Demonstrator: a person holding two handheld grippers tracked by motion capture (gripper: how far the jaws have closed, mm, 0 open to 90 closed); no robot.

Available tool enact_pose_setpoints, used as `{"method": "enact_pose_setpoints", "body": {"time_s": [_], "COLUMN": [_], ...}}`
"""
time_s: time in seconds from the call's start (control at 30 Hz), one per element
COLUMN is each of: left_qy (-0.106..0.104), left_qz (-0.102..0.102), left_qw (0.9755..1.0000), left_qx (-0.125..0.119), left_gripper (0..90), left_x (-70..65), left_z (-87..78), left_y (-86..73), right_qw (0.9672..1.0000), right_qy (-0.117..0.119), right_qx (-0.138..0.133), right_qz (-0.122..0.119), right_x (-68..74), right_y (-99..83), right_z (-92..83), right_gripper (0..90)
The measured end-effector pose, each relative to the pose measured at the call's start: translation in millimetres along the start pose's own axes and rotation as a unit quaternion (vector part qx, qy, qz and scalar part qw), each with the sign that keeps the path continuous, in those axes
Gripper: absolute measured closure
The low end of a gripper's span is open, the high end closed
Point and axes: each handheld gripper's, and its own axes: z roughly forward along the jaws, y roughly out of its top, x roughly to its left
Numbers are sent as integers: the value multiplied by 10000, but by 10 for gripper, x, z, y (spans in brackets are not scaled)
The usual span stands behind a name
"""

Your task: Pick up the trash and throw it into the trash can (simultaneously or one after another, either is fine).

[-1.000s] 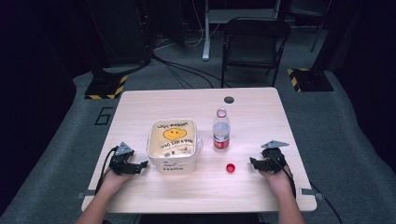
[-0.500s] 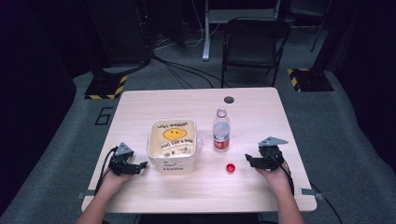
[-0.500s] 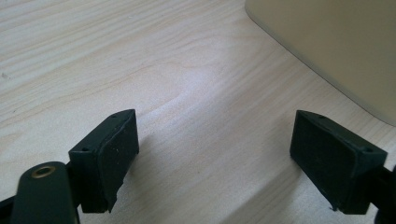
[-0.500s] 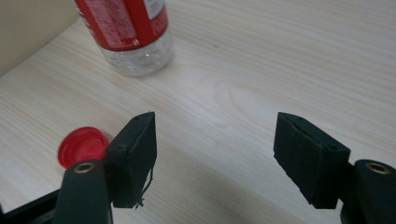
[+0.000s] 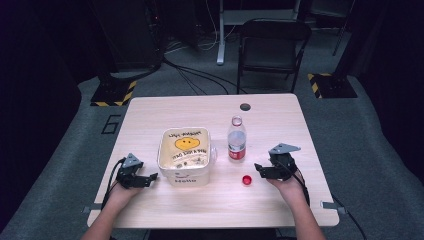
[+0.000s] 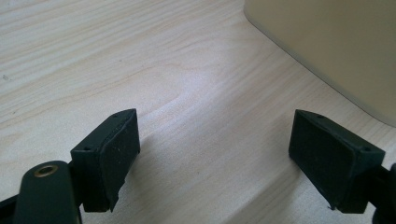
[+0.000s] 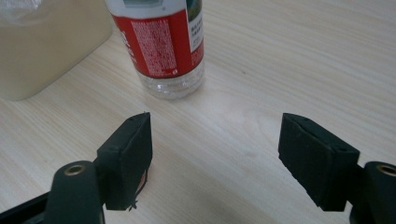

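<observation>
A clear plastic bottle (image 5: 236, 140) with a red label stands uncapped near the table's middle; its base shows ahead of my right gripper (image 7: 215, 161). Its red cap (image 5: 246, 180) lies on the table in front of it. To the bottle's left sits a cream square tub (image 5: 184, 155) with a yellow smiley face on its lid. My right gripper (image 5: 261, 170) rests open just right of the cap, nothing between its jaws. Left of the tub, my left gripper (image 5: 150, 178) is open and empty, with the tub's wall (image 6: 327, 46) close ahead at upper right of my left gripper (image 6: 212, 154).
The light wooden table (image 5: 210, 110) has a small dark round hole (image 5: 245, 106) near its far edge. A black chair (image 5: 272, 47) stands beyond the table, with cables on the grey floor.
My right gripper has slid left toward the red cap. The left gripper, bottle and tub have stayed put.
</observation>
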Motion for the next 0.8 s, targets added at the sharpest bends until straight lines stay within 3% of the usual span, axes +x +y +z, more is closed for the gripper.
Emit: {"method": "enact_pose_setpoints", "body": {"time_s": [0.23, 0.5, 0.8], "left_qy": [6, -2, 7], "left_qz": [5, 3, 23], "left_qw": [10000, 10000, 10000], "left_qx": [-3, 19, 18], "left_gripper": [161, 162, 162], "left_x": [0, 0, 1], "left_z": [1, -2, -2], "left_y": [0, 1, 2], "right_qw": [9997, 9994, 9992], "right_qy": [27, 5, 171], "right_qx": [-236, -329, -337], "right_qz": [24, -84, -137], "right_x": [26, 68, 160], "right_y": [227, 397, 534], "right_z": [-72, -73, -9], "right_gripper": [214, 191, 136]}}
